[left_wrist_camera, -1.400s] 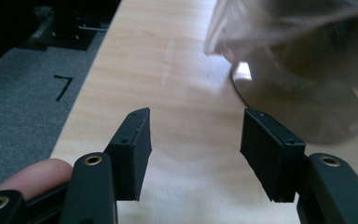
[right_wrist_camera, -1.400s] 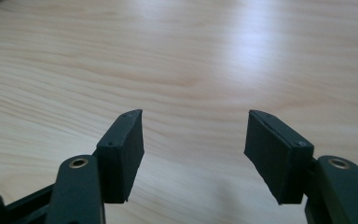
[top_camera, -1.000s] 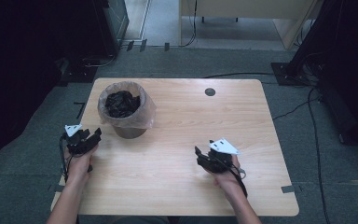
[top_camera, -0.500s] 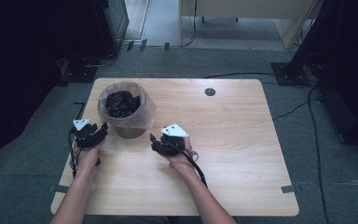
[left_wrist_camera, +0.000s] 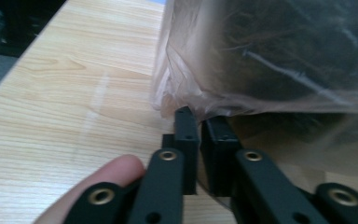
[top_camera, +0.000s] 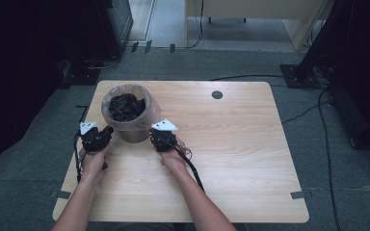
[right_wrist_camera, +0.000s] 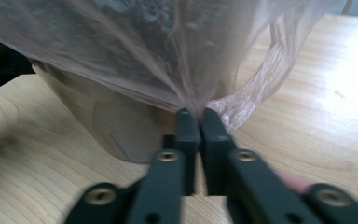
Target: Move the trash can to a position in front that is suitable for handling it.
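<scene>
bag liner (right_wrist_camera: pixel 168 60), thin and limp, is pinched at its hem by both claws, left (left_wrist_camera: pixel 201 122) and right (right_wrist_camera: pixel 195 114), clenched.

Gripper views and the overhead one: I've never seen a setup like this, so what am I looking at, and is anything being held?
A person at a wooden table holds a two-fingered tool in each hand. The high view looks down from above; each gripper view rides on a tool, looking along its black fingers. On the table stands a small bin lined with a clear plastic bag, with dark contents. The left gripper and right gripper have each just closed, pinching the bag's overhanging edge on opposite sides of the bin.
</scene>
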Demonstrator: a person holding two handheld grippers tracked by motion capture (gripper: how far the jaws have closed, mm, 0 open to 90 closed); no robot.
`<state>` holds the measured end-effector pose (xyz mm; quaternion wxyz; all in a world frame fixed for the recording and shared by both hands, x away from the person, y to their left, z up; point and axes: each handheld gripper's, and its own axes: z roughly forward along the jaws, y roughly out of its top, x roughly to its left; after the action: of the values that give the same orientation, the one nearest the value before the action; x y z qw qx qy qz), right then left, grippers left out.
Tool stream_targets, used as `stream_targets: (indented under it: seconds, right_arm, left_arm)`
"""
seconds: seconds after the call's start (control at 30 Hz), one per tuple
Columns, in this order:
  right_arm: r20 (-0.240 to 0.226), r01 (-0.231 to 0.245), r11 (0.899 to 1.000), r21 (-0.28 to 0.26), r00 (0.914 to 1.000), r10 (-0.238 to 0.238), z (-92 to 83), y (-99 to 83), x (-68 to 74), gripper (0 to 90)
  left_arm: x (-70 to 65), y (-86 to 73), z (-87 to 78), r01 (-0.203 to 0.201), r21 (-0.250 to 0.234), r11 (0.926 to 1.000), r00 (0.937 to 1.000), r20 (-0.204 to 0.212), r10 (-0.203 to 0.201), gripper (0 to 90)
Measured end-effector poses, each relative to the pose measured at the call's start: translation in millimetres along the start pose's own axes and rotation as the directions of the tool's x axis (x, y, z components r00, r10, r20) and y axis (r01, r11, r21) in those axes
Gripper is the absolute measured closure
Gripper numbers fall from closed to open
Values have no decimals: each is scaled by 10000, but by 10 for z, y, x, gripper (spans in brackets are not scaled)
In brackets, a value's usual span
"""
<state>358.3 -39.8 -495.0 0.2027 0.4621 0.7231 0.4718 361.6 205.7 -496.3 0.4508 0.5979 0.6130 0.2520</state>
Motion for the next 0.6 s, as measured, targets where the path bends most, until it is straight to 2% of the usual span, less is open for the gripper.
stream_targets:
  seconds: [0.03, 0.07, 0.1, 0.3, 0.37, 0.4, 0.43, 0.47, 0.5, 0.53, 0.57, 0.6]
  right_arm:
    - [-75, -26, 9999, 140, 10000, 27, 18, -14, -31, 900]
    - [-75, -26, 9999, 140, 10000, 27, 18, -14, -31, 900]
    - [-73, 77, 9997, 234, 9999, -76, 21, -35, -58, 900]
    - [-29, 373, 9990, 243, 9993, -373, -78, -66, -141, 900]
    - [60, 313, 9994, 145, 9995, -314, -126, -79, -195, 900]
    - [60, 313, 9994, 145, 9995, -314, -126, -79, -195, 900]
    - [149, 284, 9996, 68, 9995, -285, -182, -107, -256, 900]
    - [149, 284, 9996, 68, 9995, -285, -182, -107, -256, 900]
    - [96, 265, 9996, 44, 9996, -266, -245, -143, -323, 900]
    - [121, 273, 9996, 43, 9996, -274, -281, -159, -354, 900]
    - [169, 302, 9995, 11, 9994, -302, -322, -173, -389, 900]
    - [169, 302, 9995, 11, 9994, -302, -322, -173, -389, 900]
  left_arm:
    - [3, 11, -15, 178, 76, 9998, 9994, 303, -181, 900]
    - [3, 11, -15, 178, 76, 9998, 9994, 303, -181, 900]
    - [7, 15, -29, 158, 119, 9998, 9981, 587, -164, 900]
    - [-69, -22, -54, -115, 342, 9994, 9957, 918, 84, 900]
    - [-179, -59, -76, -360, 379, 9986, 9928, 1155, 314, 900]
    - [-179, -59, -76, -360, 379, 9986, 9928, 1155, 314, 900]
    - [-222, -73, -85, -504, 397, 9979, 9912, 1245, 451, 900]
    - [-268, -89, -90, -596, 360, 9976, 9900, 1298, 545, 900]
    - [-355, -125, -108, -673, 348, 9971, 9874, 1456, 615, 900]
    - [-355, -125, -108, -673, 348, 9971, 9874, 1456, 615, 900]
    - [-453, -175, -120, -770, 348, 9964, 9848, 1587, 705, 900]
    - [-453, -175, -120, -770, 348, 9964, 9848, 1587, 705, 900]
